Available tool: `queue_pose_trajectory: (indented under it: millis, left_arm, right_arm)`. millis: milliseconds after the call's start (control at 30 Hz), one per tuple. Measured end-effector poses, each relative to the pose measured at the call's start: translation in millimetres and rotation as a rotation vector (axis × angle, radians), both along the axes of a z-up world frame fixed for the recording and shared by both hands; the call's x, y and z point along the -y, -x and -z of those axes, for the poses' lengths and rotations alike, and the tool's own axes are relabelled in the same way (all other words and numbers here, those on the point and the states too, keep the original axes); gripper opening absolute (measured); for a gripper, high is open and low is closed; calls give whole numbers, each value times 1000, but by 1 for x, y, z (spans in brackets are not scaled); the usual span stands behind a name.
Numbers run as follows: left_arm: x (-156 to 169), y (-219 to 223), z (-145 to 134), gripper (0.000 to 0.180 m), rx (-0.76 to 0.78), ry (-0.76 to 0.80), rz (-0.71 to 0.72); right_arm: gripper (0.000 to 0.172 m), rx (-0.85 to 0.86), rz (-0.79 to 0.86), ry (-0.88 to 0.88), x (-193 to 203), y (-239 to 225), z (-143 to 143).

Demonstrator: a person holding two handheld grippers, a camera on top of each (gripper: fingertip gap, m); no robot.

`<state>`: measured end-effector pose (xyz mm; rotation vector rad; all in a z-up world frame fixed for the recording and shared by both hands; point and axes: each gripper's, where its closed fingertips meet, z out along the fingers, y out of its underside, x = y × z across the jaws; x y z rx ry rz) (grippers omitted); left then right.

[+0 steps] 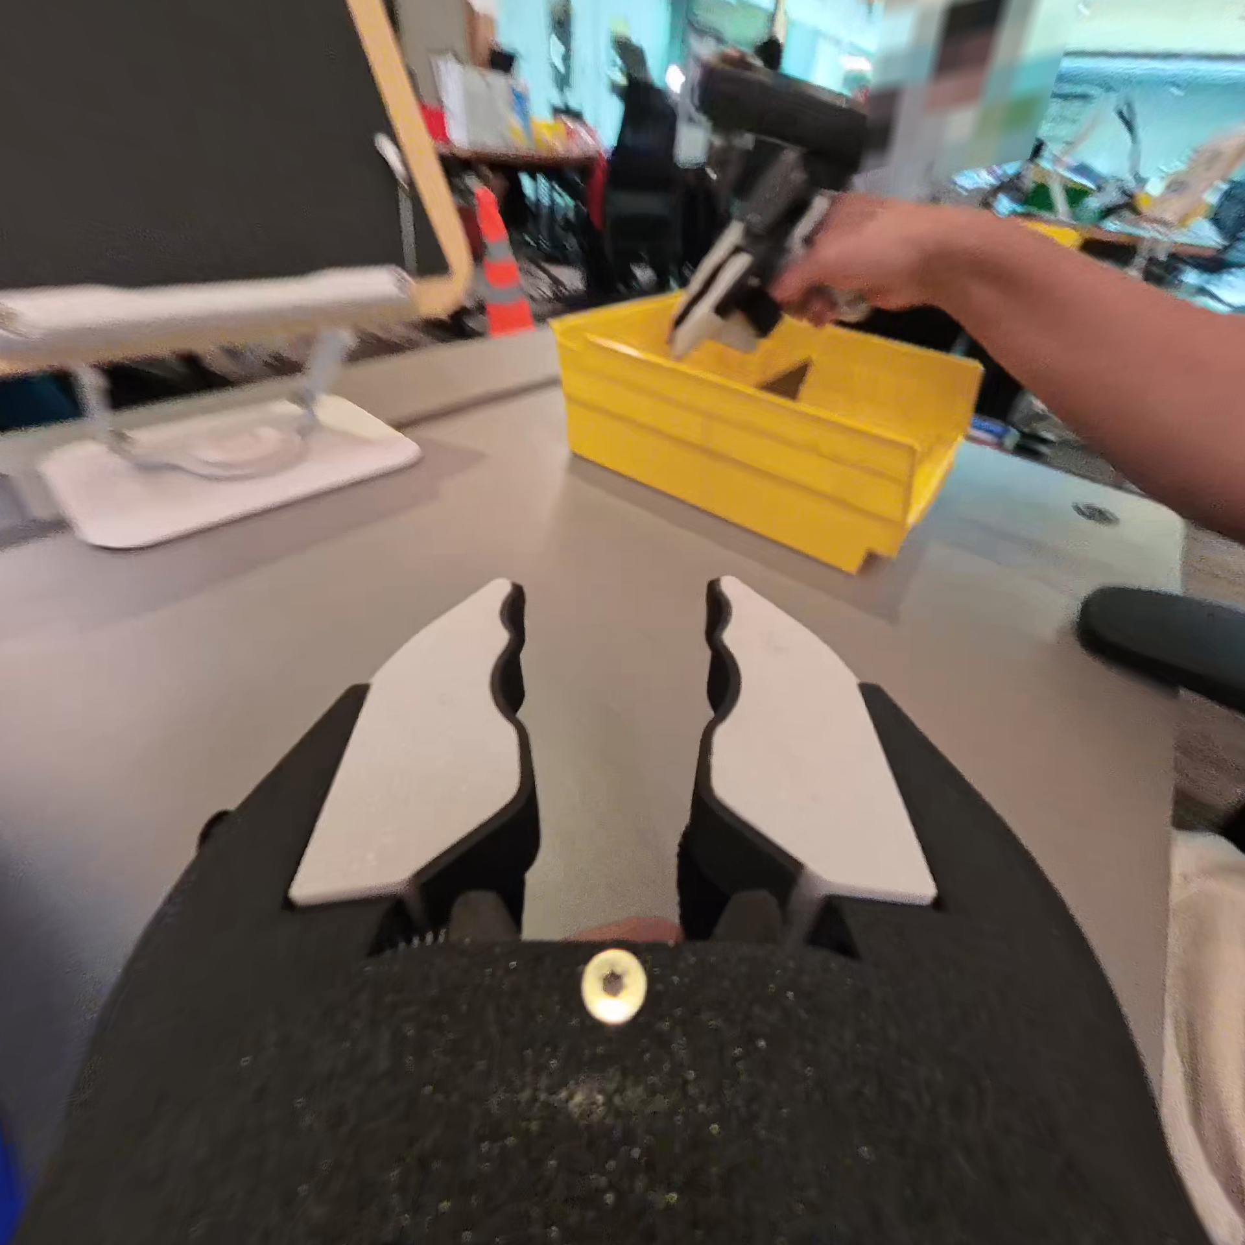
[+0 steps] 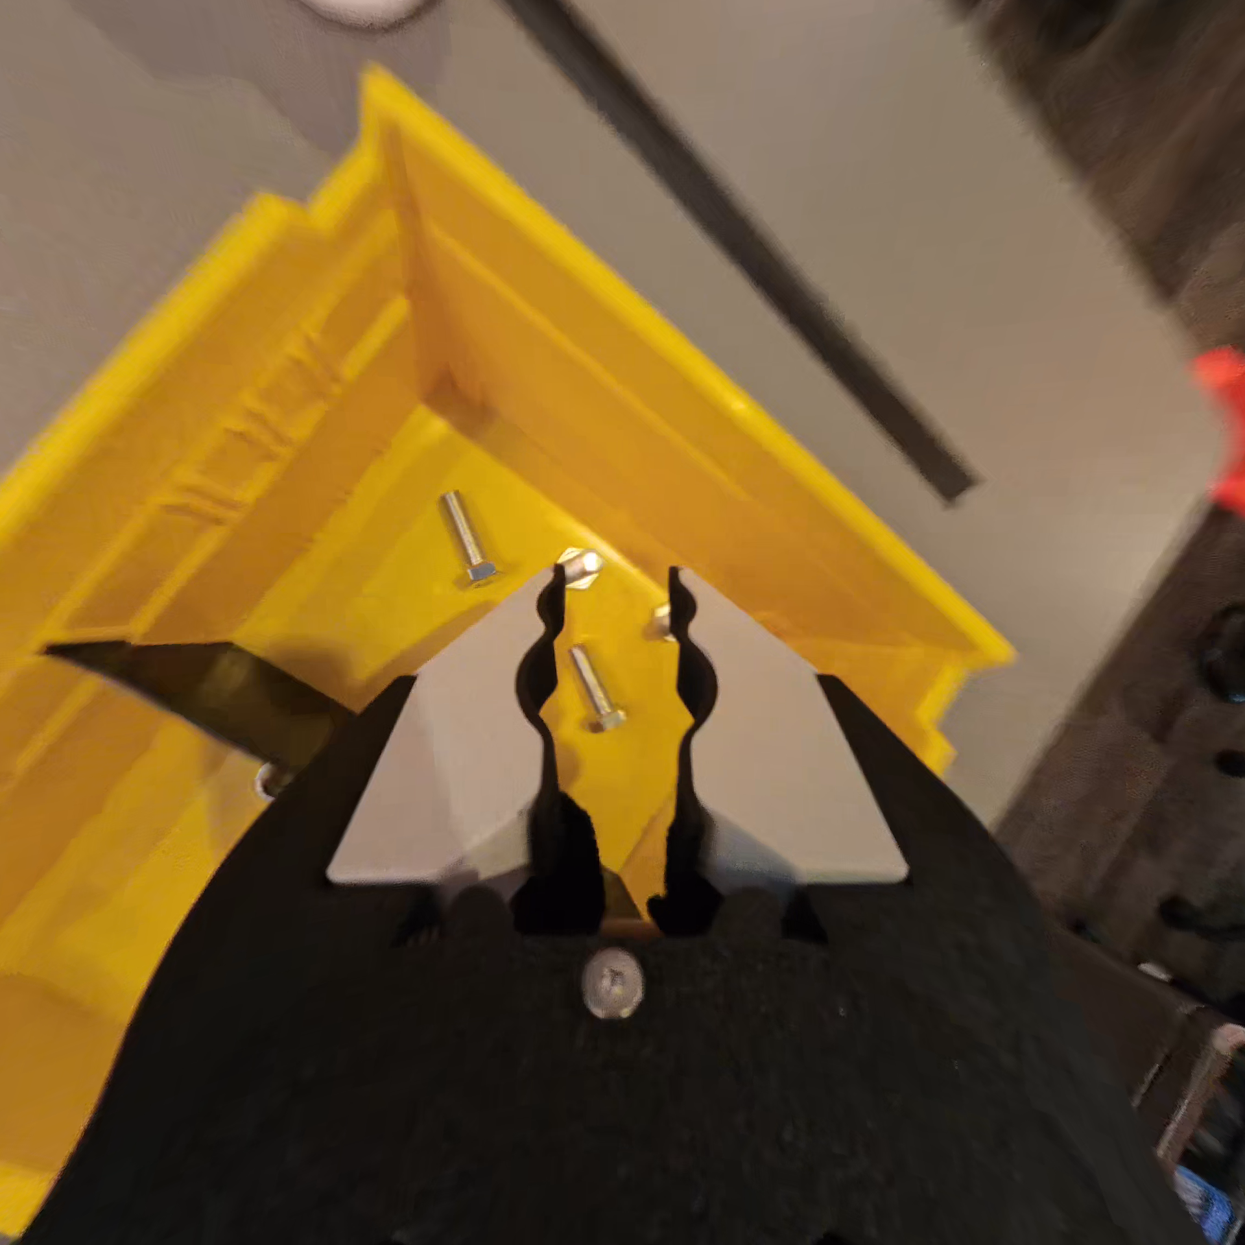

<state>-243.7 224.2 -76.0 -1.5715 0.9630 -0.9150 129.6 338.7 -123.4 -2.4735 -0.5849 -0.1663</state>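
Right jaws (image 2: 614, 572) are held parted above loose bolts (image 2: 596, 687) in the yellow bin (image 2: 269, 377), gripping nothing; adjacent bolts risk being nudged aside. Left jaws (image 1: 614, 593) are parted, empty, over the table (image 1: 337, 640).

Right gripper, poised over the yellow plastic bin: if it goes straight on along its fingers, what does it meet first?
Probably the silver hex-head bolt lying between the open fingers of the right gripper, on the floor of the yellow plastic bin. Depth is unclear; if it misses, it meets the bin floor itself.

Black claw (image 1: 614, 593), white fingers (image 1: 431, 741), brass screw (image 1: 614, 987)
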Motion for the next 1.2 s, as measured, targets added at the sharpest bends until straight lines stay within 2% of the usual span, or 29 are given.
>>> queue_pose_trajectory:
  millis: [67,133,167,233,267,333,400,467,533,600,667,767,933,1100,1200]
  left_arm:
    - [2,23,-19,58,28,-64,-111]
    - [6,55,-27,61,18,-118,-248]
    - [6,75,-25,60,-10,-121,-333]
    - [12,110,-20,57,-21,-88,-431]
    - [15,128,-17,53,-15,-70,-471]
    - [16,163,-6,50,-47,-52,-560]
    - [14,191,9,45,-154,-76,-626]
    - [11,208,17,44,-234,-86,-671]
    - [8,211,13,42,-205,-87,-679]
    - [5,213,15,32,-212,-80,-677]
    - [-2,222,18,27,-302,-161,-718]
    - [-12,234,21,44,-374,-264,-799]
    - [-7,219,30,53,-178,-52,-724]
    - [-13,222,32,45,-267,-131,-746]
    - [-11,215,39,43,-255,-69,-739]
  right_arm:
    - [34,51,17,-240,12,3,-55]
    - [34,21,21,-504,41,20,-105]
    - [36,-10,48,-634,61,28,-124]
    - [36,-120,131,-847,104,44,-144]
    - [36,-176,145,-870,124,55,-139]
    - [36,-275,211,-801,158,71,-107]
    - [36,-350,258,-762,183,87,-74]
    - [36,-317,298,-731,200,93,-46]
    - [36,-275,340,-697,211,89,-24]
    - [36,-288,374,-668,213,86,-12]
    - [38,-320,390,-635,212,85,-5]
    - [38,-355,406,-622,211,82,-3]
    - [37,-383,406,-618,214,79,-4]
    - [37,-338,412,-606,216,68,-1]
    - [38,-367,434,-595,216,64,2]
